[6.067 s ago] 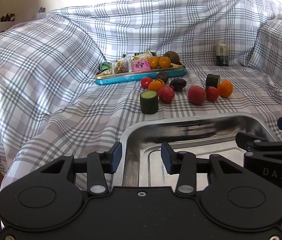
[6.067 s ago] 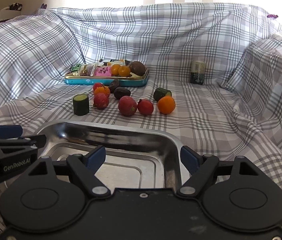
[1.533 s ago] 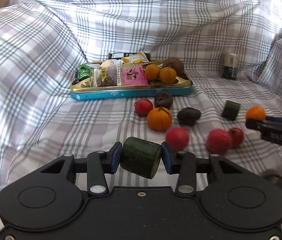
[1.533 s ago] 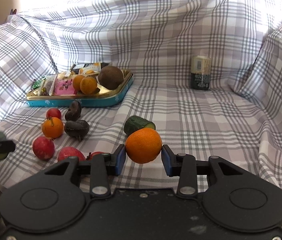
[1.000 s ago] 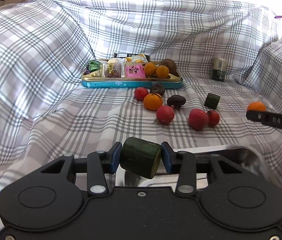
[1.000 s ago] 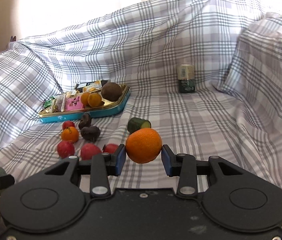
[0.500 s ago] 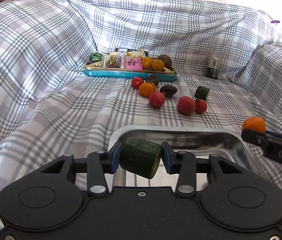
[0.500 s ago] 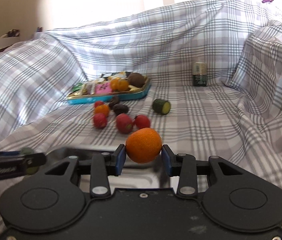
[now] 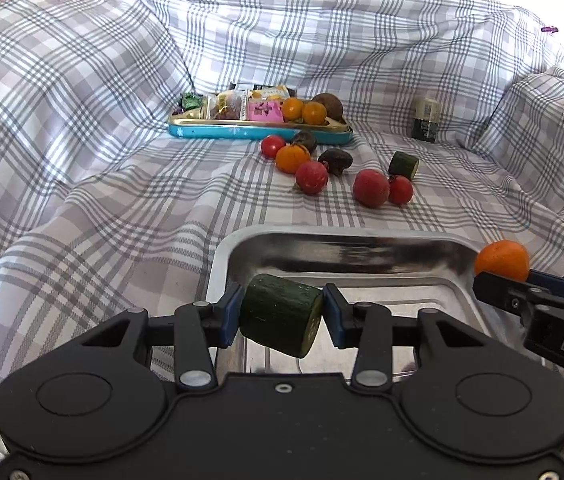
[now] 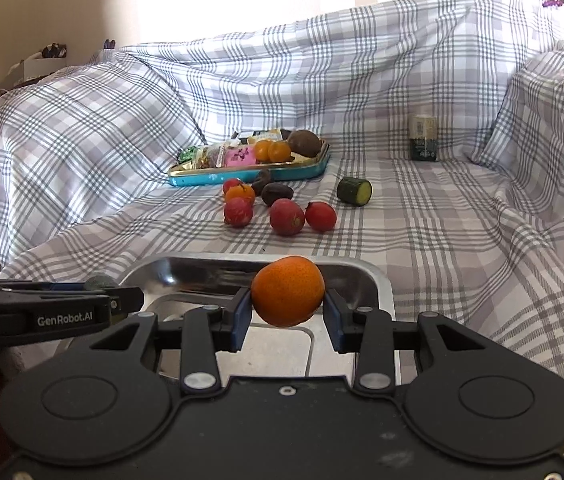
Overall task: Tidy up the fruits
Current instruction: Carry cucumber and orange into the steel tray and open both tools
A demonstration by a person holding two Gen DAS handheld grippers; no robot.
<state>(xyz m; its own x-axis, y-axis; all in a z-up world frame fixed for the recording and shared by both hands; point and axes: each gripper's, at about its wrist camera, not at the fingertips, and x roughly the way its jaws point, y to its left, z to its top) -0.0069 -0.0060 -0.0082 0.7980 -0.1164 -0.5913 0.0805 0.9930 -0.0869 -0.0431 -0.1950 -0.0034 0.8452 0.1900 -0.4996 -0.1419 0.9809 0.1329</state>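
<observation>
My left gripper (image 9: pixel 282 314) is shut on a green cucumber piece (image 9: pixel 279 320) and holds it over the near left part of a steel tray (image 9: pixel 342 240). My right gripper (image 10: pixel 286 312) is shut on an orange (image 10: pixel 288 297) and holds it over the same tray (image 10: pixel 382 280); the orange also shows at the tray's right rim in the left wrist view (image 9: pixel 502 260). Loose red fruits (image 9: pixel 370 188), a small orange (image 9: pixel 292 158), dark fruits (image 9: pixel 336 160) and another cucumber piece (image 9: pixel 403 165) lie on the checked cloth beyond the tray.
A teal tin (image 9: pixel 257 130) with sweets, two oranges and a brown fruit sits at the back. A small dark jar (image 9: pixel 425 119) stands at the back right. The cloth rises in folds at the left, back and right.
Both grippers have drawn back from the loose fruit and come lower over the steel tray, still holding the cucumber piece and the orange.
</observation>
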